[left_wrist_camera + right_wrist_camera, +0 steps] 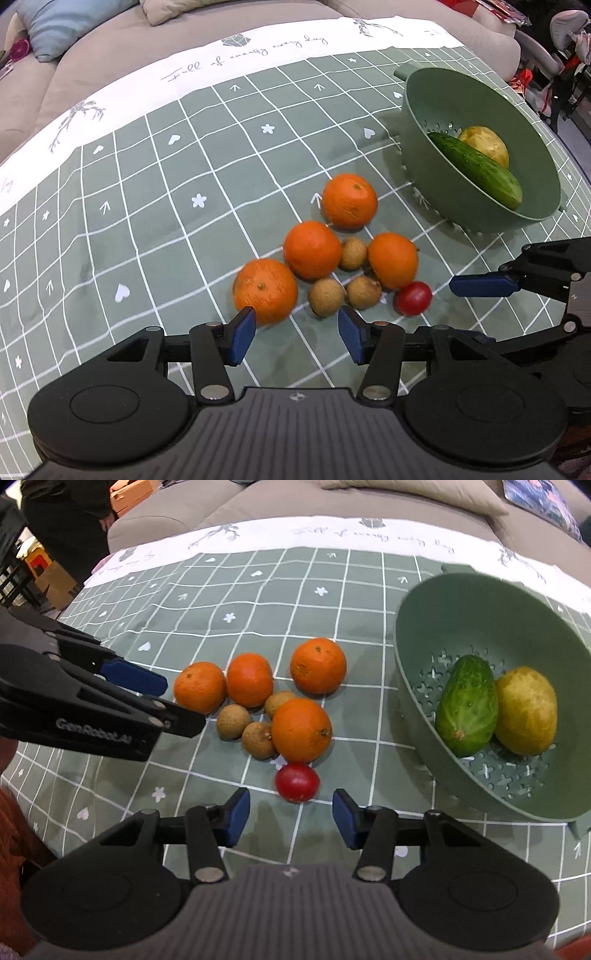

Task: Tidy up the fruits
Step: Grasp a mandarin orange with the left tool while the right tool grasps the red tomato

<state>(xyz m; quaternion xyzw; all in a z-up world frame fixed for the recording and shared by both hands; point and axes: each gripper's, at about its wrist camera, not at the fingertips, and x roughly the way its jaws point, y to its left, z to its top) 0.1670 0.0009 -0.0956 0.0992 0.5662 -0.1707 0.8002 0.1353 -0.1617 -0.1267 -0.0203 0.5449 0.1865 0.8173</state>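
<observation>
Left gripper jaws apart and empty, right gripper likewise – red fruit just ahead, oranges and longans clustered on tablecloth, cucumber in green colander.

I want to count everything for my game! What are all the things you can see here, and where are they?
oranges: four, orange, clustered on the tablecloth left of the strainer bowl
longans: three, light brown, tucked among the oranges
small red fruit: one, red, on the cloth at the near edge of the cluster, just ahead of the right gripper
strainer bowl: one, green with drain holes, on the cloth at the right
cucumber: one, green, inside the strainer bowl
yellow fruit: one, yellow, inside the bowl beside the cucumber
tablecloth: one, green with white grid and white border, covering the table
sofa: one, grey-brown with cushions, behind the table
left gripper: black with blue pads, open, near the closest orange
right gripper: black with blue pads, open
</observation>
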